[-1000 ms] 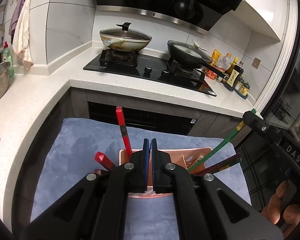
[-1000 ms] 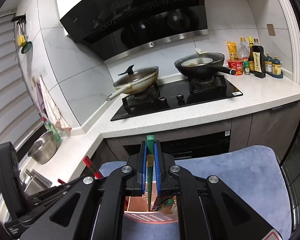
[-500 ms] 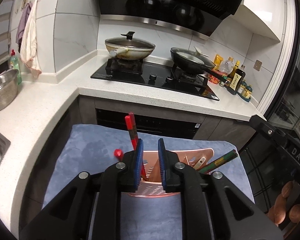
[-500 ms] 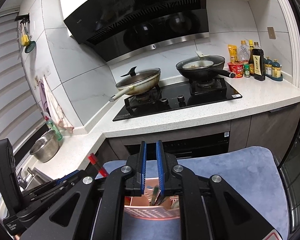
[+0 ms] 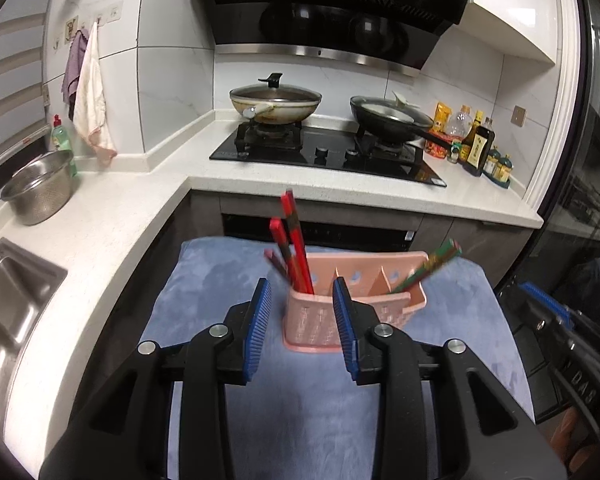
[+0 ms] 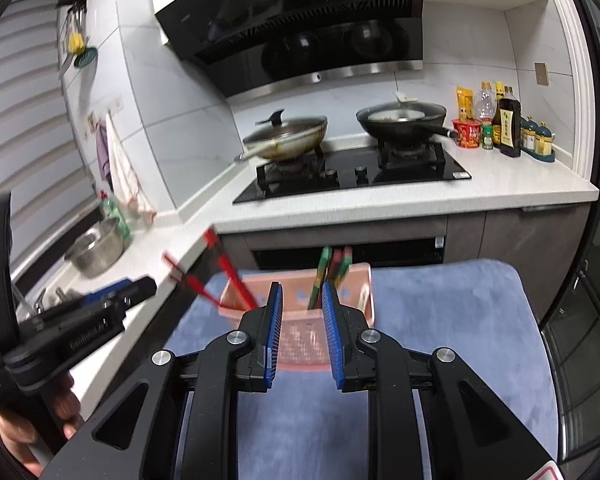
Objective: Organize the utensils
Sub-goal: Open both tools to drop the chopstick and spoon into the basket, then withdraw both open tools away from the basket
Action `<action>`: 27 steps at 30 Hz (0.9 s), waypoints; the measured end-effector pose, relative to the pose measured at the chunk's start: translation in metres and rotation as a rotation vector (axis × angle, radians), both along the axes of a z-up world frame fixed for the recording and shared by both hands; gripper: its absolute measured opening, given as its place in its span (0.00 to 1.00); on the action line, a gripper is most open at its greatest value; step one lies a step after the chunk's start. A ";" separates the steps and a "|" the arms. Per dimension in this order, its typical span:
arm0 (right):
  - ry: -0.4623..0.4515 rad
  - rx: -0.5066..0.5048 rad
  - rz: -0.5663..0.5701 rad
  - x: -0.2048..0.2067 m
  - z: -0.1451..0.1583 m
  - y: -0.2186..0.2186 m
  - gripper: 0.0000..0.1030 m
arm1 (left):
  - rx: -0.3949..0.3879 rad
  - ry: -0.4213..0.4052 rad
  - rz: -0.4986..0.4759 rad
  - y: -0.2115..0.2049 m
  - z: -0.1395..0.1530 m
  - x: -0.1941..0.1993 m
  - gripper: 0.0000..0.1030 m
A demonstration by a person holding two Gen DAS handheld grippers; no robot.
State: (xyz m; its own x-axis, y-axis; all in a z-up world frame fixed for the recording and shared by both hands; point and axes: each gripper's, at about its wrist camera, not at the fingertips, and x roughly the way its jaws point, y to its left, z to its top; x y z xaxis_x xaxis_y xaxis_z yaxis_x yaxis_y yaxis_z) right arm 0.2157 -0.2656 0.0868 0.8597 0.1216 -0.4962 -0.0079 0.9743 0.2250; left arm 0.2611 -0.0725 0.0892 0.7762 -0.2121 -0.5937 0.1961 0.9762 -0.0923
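**A:** What sits at your far left?

**B:** A steel colander on the white bench, beside the sink. Further in, your left claw is released, its blue pads spread wide with nothing between them. It hovers over the blue mat, just short of the pink utensil holder.

**A:** And the utensils themselves?

**B:** The red chopsticks stand tilted in the holder's left compartment, leaning up and to the left. The green chopsticks lean out of the right compartment, toward the right.

**A:** Your right claw?

**B:** Your right claw is also released and empty, its pads apart on either side of the holder's front wall in the right wrist view. From there the green chopsticks stand almost upright just behind the pads. Behind everything, two pans rest on the black hob, with sauce bottles at the far right.
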 end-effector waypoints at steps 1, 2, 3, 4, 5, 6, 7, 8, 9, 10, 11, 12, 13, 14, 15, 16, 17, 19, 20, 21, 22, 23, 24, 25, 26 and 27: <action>0.011 -0.004 0.004 -0.007 -0.004 0.003 0.20 | 0.004 0.004 0.002 0.001 -0.001 -0.005 0.31; 0.022 -0.009 0.010 -0.013 -0.008 0.005 0.20 | 0.008 0.007 0.002 0.001 -0.003 -0.009 0.33; 0.029 -0.017 0.010 -0.019 -0.012 0.008 0.20 | 0.009 0.009 0.001 0.001 -0.005 -0.013 0.33; 0.036 -0.024 0.009 -0.023 -0.014 0.010 0.21 | 0.014 0.010 0.002 0.002 -0.007 -0.017 0.34; 0.044 -0.030 0.011 -0.029 -0.017 0.013 0.21 | 0.022 0.012 0.004 0.002 -0.009 -0.022 0.34; 0.048 -0.033 0.011 -0.033 -0.019 0.015 0.23 | 0.028 0.018 0.005 0.003 -0.011 -0.027 0.34; 0.056 -0.037 0.007 -0.039 -0.022 0.017 0.25 | 0.029 0.023 0.007 0.003 -0.013 -0.030 0.34; 0.060 -0.038 0.006 -0.042 -0.024 0.018 0.28 | 0.030 0.028 0.008 0.004 -0.015 -0.034 0.36; 0.062 -0.038 0.008 -0.048 -0.027 0.021 0.31 | 0.031 0.030 0.011 0.004 -0.016 -0.037 0.40; 0.066 -0.046 0.007 -0.052 -0.029 0.023 0.32 | 0.031 0.030 0.017 0.005 -0.018 -0.041 0.42; 0.072 -0.060 0.003 -0.056 -0.031 0.026 0.33 | 0.033 0.031 0.023 0.006 -0.019 -0.045 0.45; 0.074 -0.067 0.003 -0.059 -0.032 0.027 0.35 | 0.034 0.033 0.026 0.006 -0.020 -0.049 0.46; 0.077 -0.071 0.007 -0.063 -0.034 0.029 0.37 | 0.036 0.034 0.025 0.006 -0.021 -0.051 0.46; 0.081 -0.070 0.009 -0.066 -0.035 0.030 0.38 | 0.040 0.036 0.026 0.006 -0.022 -0.054 0.46; 0.084 -0.068 0.008 -0.068 -0.037 0.031 0.39 | 0.048 0.036 0.030 0.006 -0.023 -0.057 0.47; 0.088 -0.067 0.007 -0.071 -0.038 0.031 0.40 | 0.055 0.035 0.031 0.005 -0.024 -0.058 0.48; 0.089 -0.068 0.005 -0.073 -0.039 0.031 0.40 | 0.064 0.033 0.034 0.005 -0.025 -0.061 0.50; 0.094 -0.081 -0.002 -0.077 -0.040 0.033 0.42 | 0.069 0.034 0.041 0.006 -0.026 -0.065 0.56; 0.097 -0.083 -0.006 -0.079 -0.041 0.033 0.44 | 0.069 0.034 0.045 0.006 -0.027 -0.068 0.59; 0.099 -0.079 -0.009 -0.080 -0.041 0.033 0.47 | 0.070 0.033 0.047 0.006 -0.027 -0.069 0.60; 0.100 -0.071 -0.013 -0.082 -0.041 0.032 0.51 | 0.074 0.033 0.049 0.006 -0.028 -0.072 0.60; 0.100 -0.066 -0.017 -0.083 -0.041 0.031 0.52 | 0.080 0.034 0.051 0.006 -0.028 -0.073 0.61; 0.098 -0.063 -0.025 -0.085 -0.041 0.030 0.52 | 0.085 0.035 0.053 0.006 -0.029 -0.075 0.64; 0.095 -0.066 -0.034 -0.087 -0.041 0.029 0.53 | 0.088 0.036 0.056 0.006 -0.030 -0.076 0.65; 0.096 -0.072 -0.045 -0.089 -0.041 0.029 0.53 | 0.089 0.036 0.060 0.007 -0.031 -0.077 0.68; 0.097 -0.075 -0.049 -0.090 -0.041 0.028 0.53 | 0.088 0.036 0.064 0.008 -0.031 -0.078 0.70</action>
